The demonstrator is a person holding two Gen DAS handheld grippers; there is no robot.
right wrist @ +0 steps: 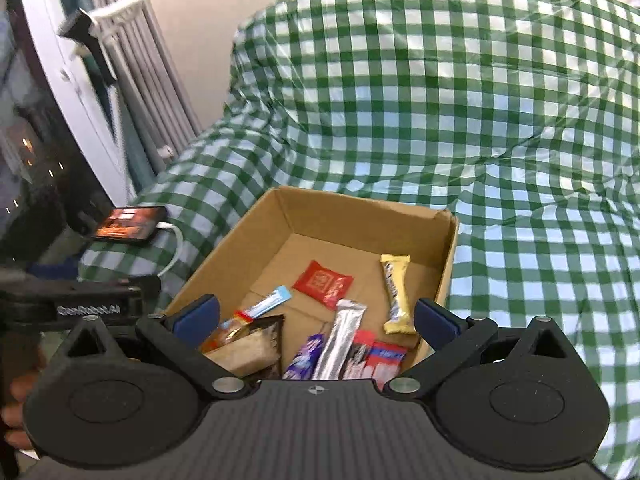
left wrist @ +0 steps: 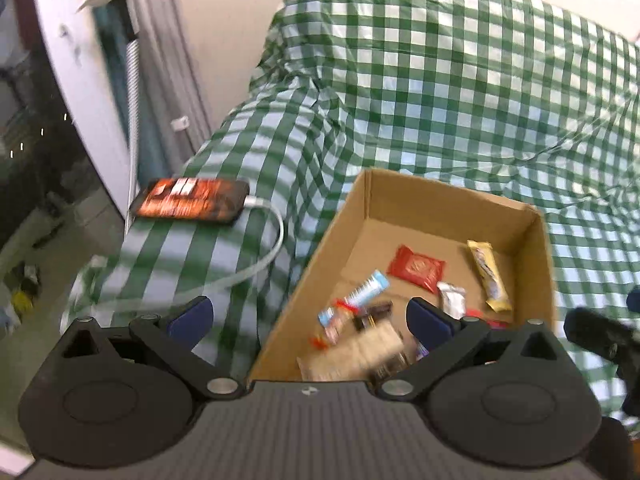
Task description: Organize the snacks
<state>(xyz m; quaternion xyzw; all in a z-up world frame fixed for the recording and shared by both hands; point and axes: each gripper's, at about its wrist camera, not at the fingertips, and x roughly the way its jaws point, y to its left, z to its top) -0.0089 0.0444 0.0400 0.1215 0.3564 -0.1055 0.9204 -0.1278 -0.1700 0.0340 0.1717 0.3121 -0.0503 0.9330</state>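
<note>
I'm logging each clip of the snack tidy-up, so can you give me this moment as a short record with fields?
setting: sofa under a green checked cover
container: open cardboard box on the seat
in box: red packet, yellow bar, silver stick, blue and white stick, several more wrappers
outside box: phone with lit screen, white cable plugged in
left gripper: open, holding nothing, above the box's left wall
right gripper: open, holding nothing, above the box
</note>
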